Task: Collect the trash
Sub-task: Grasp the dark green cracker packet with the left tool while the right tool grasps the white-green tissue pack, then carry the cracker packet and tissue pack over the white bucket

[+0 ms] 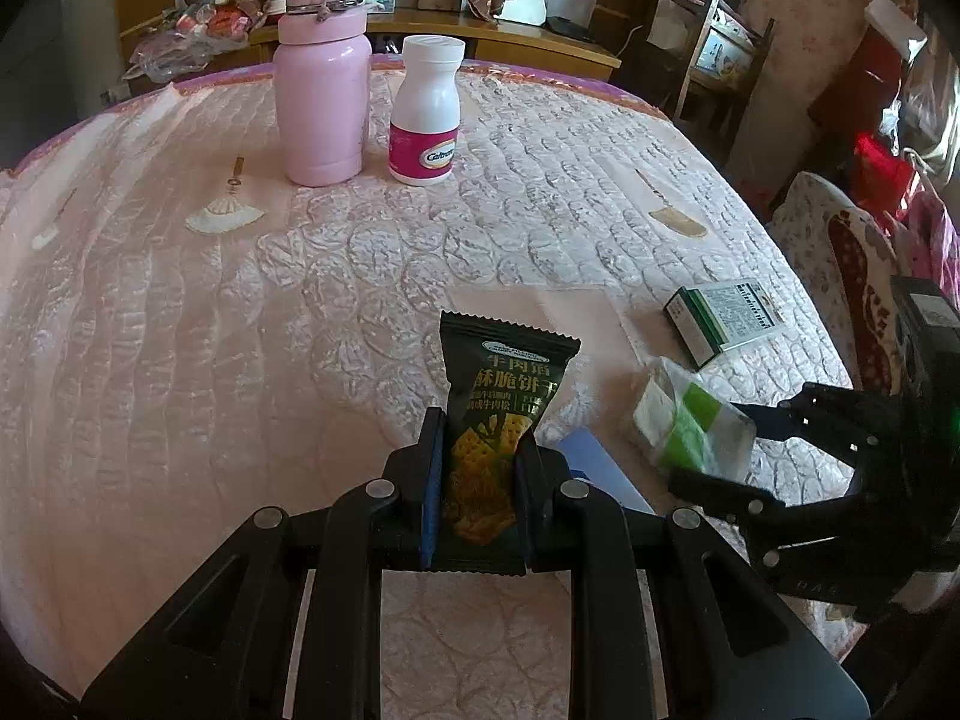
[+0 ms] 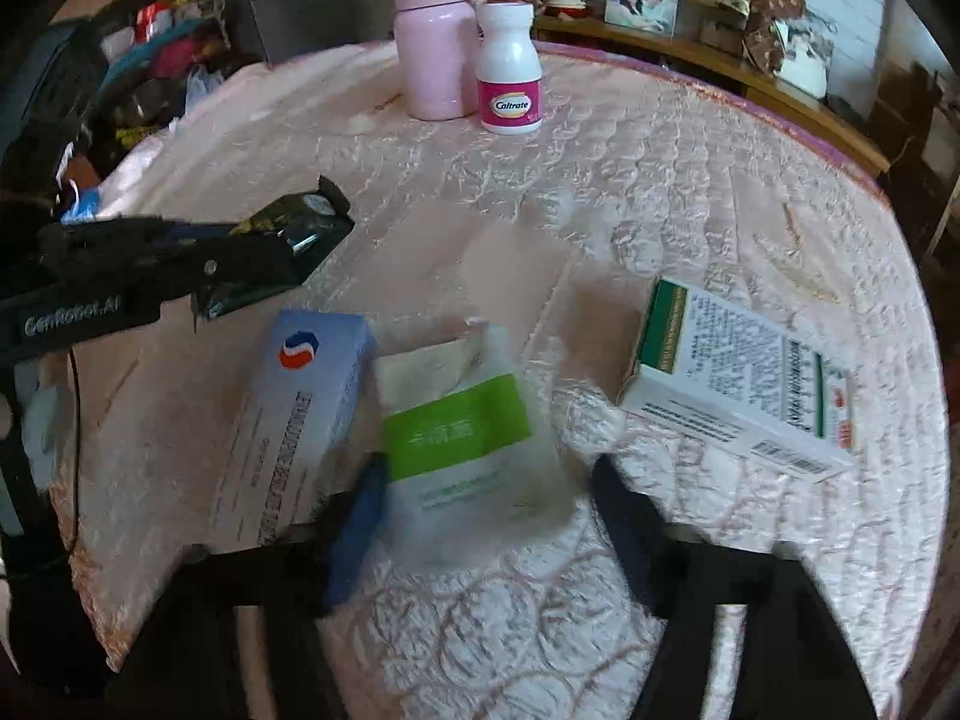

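The dark green foil cracker packet stands pinched between the fingers of the left gripper, above the pink quilted bed cover. At 3 o'clock, the right gripper is spread around a green-and-white tissue pack. Only the right wrist view shows fully the pale blue carton at 9 o'clock.

Soft daylight, strong fisheye bending with dark corners, motion blur in right view.
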`<state>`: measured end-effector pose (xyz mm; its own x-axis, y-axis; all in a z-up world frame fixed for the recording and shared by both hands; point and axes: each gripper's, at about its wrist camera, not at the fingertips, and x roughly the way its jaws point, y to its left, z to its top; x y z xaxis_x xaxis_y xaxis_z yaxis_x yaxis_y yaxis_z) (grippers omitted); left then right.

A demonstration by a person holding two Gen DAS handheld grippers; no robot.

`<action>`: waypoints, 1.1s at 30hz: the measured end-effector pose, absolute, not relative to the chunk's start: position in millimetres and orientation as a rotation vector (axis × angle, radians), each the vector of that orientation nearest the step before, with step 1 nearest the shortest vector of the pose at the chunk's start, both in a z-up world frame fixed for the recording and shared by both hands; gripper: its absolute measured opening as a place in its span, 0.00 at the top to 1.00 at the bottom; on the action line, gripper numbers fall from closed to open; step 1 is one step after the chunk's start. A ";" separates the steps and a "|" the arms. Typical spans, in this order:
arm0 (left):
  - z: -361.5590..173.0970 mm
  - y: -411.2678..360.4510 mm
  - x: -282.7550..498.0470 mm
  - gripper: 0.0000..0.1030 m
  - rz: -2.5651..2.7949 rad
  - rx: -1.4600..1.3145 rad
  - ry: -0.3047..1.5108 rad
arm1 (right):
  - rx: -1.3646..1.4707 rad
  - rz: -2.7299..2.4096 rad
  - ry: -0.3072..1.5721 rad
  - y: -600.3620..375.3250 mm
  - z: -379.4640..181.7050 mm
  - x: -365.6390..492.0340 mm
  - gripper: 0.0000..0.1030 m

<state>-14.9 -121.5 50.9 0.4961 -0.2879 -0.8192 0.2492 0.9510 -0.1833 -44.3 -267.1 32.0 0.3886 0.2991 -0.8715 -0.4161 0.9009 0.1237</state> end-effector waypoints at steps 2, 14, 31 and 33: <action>53.5 -123.9 -17.0 0.83 -0.330 -0.043 0.995 | -0.073 0.464 1.081 -272.8 33.1 -47.0 0.59; 74.1 -176.8 -46.9 0.83 -0.437 -0.019 0.959 | -0.001 0.366 1.018 -331.1 69.1 -106.6 0.65; 91.8 -292.7 -95.4 0.83 -0.625 0.068 0.942 | 0.052 0.136 0.992 -437.5 104.2 -189.6 0.65; 93.5 -306.1 -101.0 0.83 -0.647 0.080 0.940 | 0.061 0.100 0.992 -453.5 105.8 -199.2 0.64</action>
<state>-101.0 -306.1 93.5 0.4174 -0.4809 -0.7710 0.5485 0.8099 -0.2081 -199.2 -453.5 105.8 0.5426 0.1121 -0.8325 -0.0560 0.9937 0.0972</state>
